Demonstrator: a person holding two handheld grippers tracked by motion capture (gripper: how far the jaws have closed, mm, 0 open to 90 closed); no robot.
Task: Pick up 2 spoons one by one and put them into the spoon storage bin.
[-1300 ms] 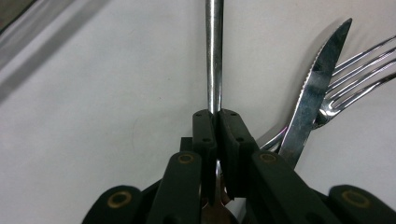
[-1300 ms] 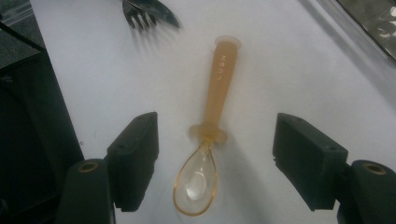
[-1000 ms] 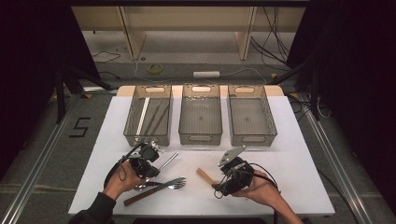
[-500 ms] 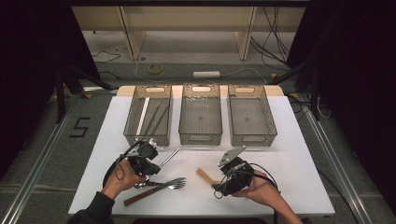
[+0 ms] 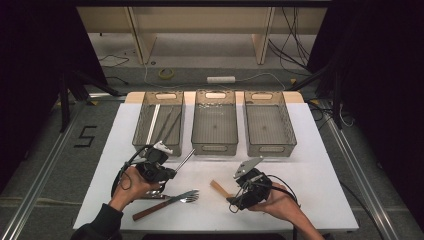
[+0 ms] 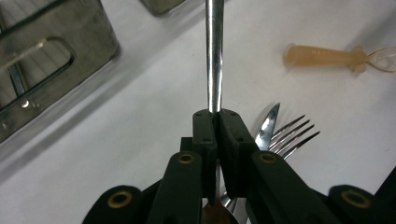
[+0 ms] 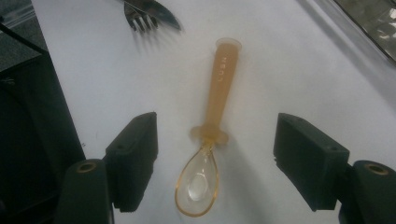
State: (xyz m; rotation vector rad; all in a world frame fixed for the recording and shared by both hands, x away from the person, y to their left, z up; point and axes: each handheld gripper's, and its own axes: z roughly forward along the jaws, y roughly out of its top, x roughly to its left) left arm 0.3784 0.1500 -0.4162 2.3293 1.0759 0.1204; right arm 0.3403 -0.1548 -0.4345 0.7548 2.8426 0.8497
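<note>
Lifted slightly since the earlier frame, the left claw (image 5: 172,172) pinches a metal utensil (image 6: 214,51) at lower left; the thin handle could slip. Right claw (image 7: 215,163) gapes around the amber spoon (image 7: 212,126).

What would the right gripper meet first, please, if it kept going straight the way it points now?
Most likely the amber plastic spoon: it lies on the white table in line between the right gripper's open jaws. How far off is hard to judge.

Three mesh bins (image 5: 214,148) in a row, beyond the left gripper (image 5: 175,170). Fork (image 5: 190,198) and wooden-handled knife (image 5: 150,211) overlapping just beside it, nearer the person.
</note>
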